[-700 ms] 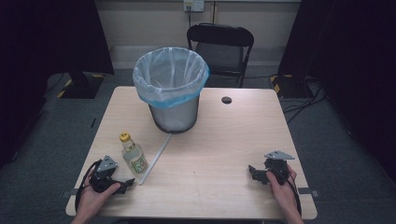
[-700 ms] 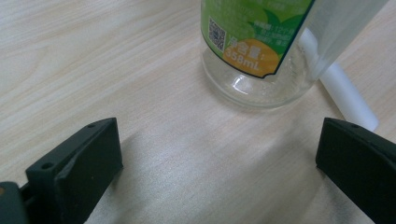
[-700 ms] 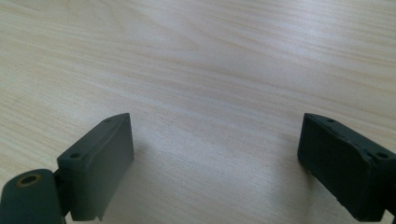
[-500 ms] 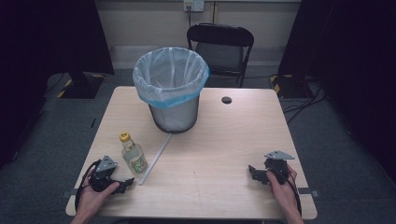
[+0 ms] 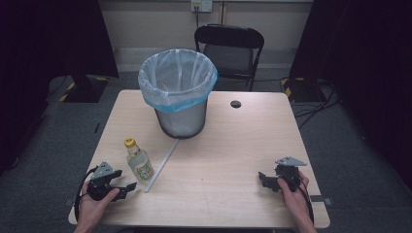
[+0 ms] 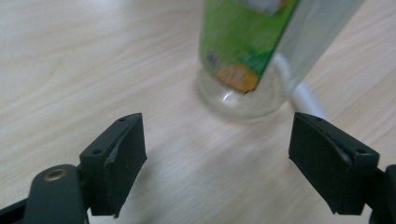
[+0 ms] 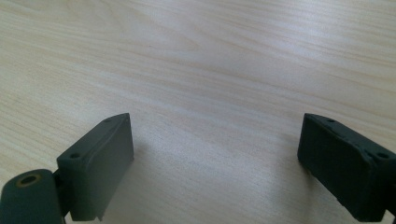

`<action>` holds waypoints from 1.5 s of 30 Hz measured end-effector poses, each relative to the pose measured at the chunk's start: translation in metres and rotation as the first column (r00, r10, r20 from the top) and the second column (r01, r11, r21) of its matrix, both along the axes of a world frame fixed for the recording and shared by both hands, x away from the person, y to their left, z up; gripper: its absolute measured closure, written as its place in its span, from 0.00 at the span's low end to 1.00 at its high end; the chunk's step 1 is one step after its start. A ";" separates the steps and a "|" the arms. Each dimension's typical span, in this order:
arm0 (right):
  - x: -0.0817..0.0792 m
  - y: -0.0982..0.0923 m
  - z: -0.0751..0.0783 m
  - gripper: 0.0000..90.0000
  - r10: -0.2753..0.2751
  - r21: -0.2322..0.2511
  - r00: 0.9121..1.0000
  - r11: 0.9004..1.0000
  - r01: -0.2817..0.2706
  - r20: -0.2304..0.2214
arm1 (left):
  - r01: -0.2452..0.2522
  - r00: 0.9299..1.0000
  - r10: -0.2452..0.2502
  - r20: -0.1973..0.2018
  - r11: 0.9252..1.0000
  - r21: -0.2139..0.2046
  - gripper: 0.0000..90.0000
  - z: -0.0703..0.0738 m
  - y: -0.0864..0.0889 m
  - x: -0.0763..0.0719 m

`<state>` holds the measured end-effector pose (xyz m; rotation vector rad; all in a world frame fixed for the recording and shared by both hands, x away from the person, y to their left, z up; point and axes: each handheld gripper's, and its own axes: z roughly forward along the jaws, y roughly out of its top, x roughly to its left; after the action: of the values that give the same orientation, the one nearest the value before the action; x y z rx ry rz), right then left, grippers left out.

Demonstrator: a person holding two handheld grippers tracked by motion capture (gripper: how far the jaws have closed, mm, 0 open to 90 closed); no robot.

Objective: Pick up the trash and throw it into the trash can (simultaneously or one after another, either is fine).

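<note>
A clear bottle [image 5: 138, 160] with a yellow cap and a green label stands upright on the wooden table [image 5: 228, 141], left of centre. My left gripper [image 5: 127, 187] sits just left of and below it, open, its jaws pointing at the bottle's base [image 6: 243, 93] with a small gap to it. A white stick [image 5: 163, 164] lies diagonally behind the bottle, also seen as the white stick [image 6: 306, 95] past its base. My right gripper [image 5: 263, 178] rests near the table's front right, open, with bare wood [image 7: 210, 93] between its jaws.
A grey waste bin [image 5: 179, 92] lined with a pale blue bag stands at the back centre of the table. A round cable hole [image 5: 236, 104] lies to its right. A black folding chair [image 5: 232, 48] is behind the table.
</note>
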<state>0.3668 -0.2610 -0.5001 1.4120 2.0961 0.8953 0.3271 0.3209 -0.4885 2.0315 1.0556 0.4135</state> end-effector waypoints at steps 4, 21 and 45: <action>0.000 0.000 0.000 0.11 0.001 0.000 1.000 1.000 -0.001 0.000 | 0.015 0.999 -0.013 0.048 0.999 -0.041 0.21 0.007 -0.005 -0.006; 0.000 0.000 0.000 0.11 0.000 0.000 1.000 1.000 0.000 0.000 | 0.045 0.995 -0.034 0.089 0.991 -0.127 0.16 0.019 -0.027 0.005; 0.001 -0.001 0.000 0.10 0.009 0.003 1.000 1.000 -0.009 -0.001 | -0.004 0.999 0.010 0.051 0.994 -0.109 0.19 0.006 -0.046 0.037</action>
<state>0.3674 -0.2617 -0.5002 1.4058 2.1040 0.9018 0.3641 0.2752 -0.4829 1.9113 1.0323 0.4010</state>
